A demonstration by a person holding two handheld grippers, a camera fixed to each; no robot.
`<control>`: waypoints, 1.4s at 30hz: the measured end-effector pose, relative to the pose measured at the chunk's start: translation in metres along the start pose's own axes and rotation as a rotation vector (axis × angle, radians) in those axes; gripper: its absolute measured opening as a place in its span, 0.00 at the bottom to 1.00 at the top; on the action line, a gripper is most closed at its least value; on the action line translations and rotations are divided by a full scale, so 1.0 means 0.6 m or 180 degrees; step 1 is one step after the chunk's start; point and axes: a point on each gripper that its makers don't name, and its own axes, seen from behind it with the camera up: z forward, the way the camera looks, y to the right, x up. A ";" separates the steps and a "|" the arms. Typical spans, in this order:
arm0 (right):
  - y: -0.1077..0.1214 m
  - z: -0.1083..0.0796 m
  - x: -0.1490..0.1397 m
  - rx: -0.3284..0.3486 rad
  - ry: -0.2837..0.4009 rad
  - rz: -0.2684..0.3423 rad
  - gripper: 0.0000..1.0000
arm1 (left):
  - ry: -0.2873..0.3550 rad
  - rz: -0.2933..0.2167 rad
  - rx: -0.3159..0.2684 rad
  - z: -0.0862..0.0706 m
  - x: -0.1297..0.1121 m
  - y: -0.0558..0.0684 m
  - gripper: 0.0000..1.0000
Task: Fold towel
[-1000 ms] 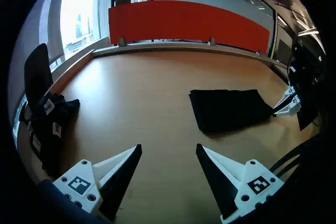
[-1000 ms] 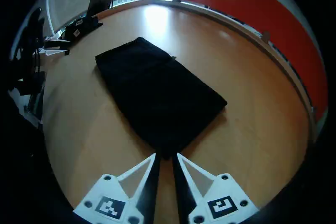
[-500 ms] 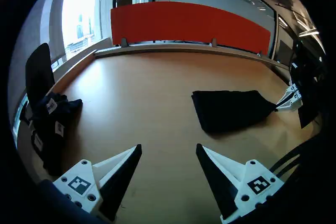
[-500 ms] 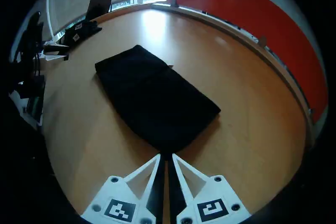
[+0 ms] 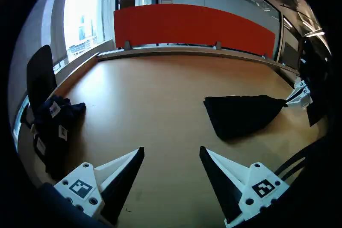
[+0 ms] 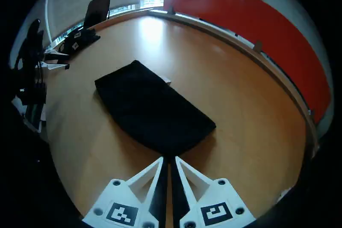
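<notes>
Folded black towel [image 6: 154, 108] laid on wooden table [image 6: 248, 99], mid-surface. Its near corner is pinched between almost-closed fingers of right hand-held gripper [image 6: 170, 161] and appears slightly raised. Left hand-held gripper [image 5: 171, 149] is held wide open and empty, well apart from towel. Risk judged: with single corner gripped, layers may be dragged askew or thin pinch lost, and fold undone.

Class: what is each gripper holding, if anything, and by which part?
The right gripper pinches the black towel by one corner; the left gripper is open, holding nothing.
</notes>
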 end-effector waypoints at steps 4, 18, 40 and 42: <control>0.004 -0.009 0.005 -0.0024 0.0019 -0.0006 0.04 | -0.0002 0.0005 -0.0001 -0.003 0.000 -0.001 0.96; -0.009 -0.015 0.080 0.0047 0.0206 -0.0194 0.04 | -0.0015 -0.0017 -0.0003 -0.013 -0.004 0.002 0.96; -0.110 0.025 0.244 0.0554 0.0441 -0.0892 0.04 | 0.0018 -0.0163 0.0003 -0.037 -0.013 0.011 0.96; -0.124 0.036 0.252 0.0629 0.0423 -0.0971 0.04 | 0.0020 -0.0168 -0.0001 -0.039 -0.014 0.013 0.96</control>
